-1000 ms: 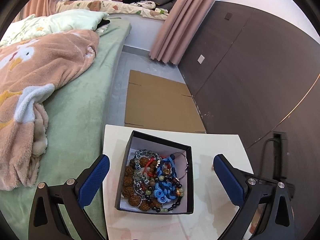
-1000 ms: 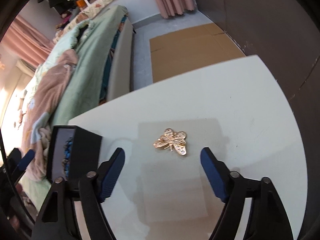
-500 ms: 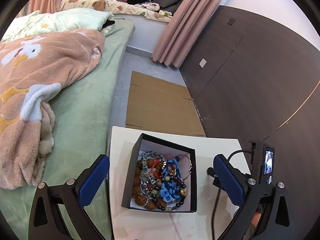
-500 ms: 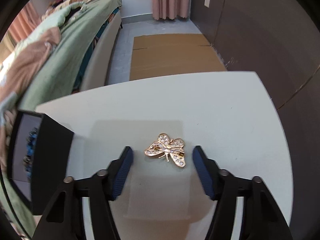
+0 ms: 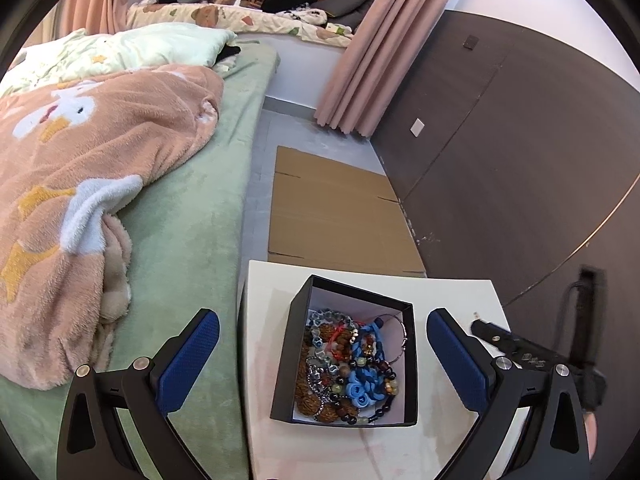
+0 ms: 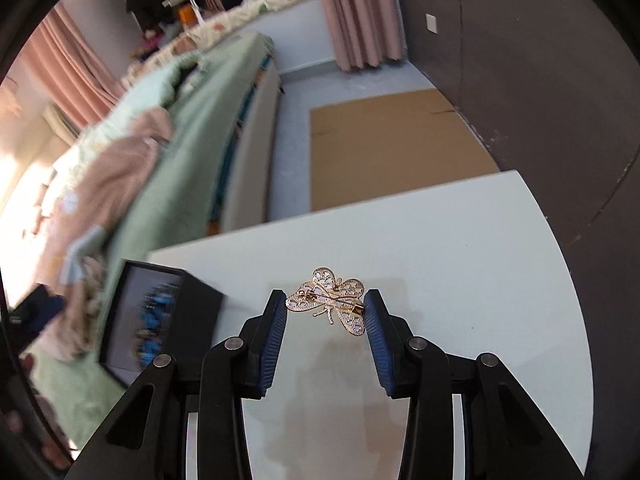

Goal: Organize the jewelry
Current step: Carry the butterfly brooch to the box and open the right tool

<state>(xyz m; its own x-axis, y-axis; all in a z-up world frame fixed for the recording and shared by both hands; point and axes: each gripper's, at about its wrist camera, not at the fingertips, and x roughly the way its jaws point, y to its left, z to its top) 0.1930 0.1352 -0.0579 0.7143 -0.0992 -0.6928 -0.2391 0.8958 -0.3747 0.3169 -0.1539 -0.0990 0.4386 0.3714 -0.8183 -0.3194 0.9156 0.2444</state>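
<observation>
Brooch (image 6: 330,302), pin side up on the white table (image 6: 460,264), was pinched at its wingtips by the right gripper (image 6: 325,307); lift level toward the black box (image 5: 352,360), left gripper (image 5: 320,354) hovering released over it.

We hold our left gripper (image 5: 322,354) wide apart above the black box (image 5: 298,308) on the white table (image 5: 452,292). Inside — a tangle of beaded bracelets (image 5: 348,364), blue cord among brown beads
</observation>
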